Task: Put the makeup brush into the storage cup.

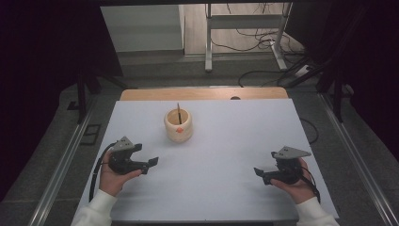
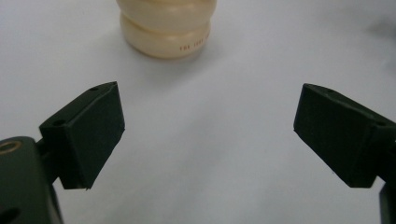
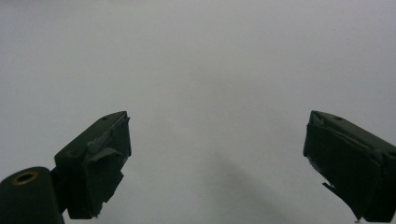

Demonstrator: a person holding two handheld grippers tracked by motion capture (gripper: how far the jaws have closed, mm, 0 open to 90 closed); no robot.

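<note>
A cream ribbed cup [image 1: 178,126] stands on the white table [image 1: 221,141] near its far middle, with a thin dark stick [image 1: 179,113] upright in it. The cup's lower part [image 2: 166,32] appears at the top of the left gripper view, ahead of the jaws. My left gripper [image 1: 151,165] rests at the table's left, held by a hand, jaws wide apart and empty [image 2: 210,130]. My right gripper [image 1: 259,173] sits at the right front, also open with nothing between its fingers [image 3: 217,163].
A wooden strip [image 1: 202,93] runs along the table's far edge. Beyond it are a metal desk frame [image 1: 244,28] and loose cables [image 1: 263,42] on the floor. Metal rails [image 1: 61,165] flank the table on both sides.
</note>
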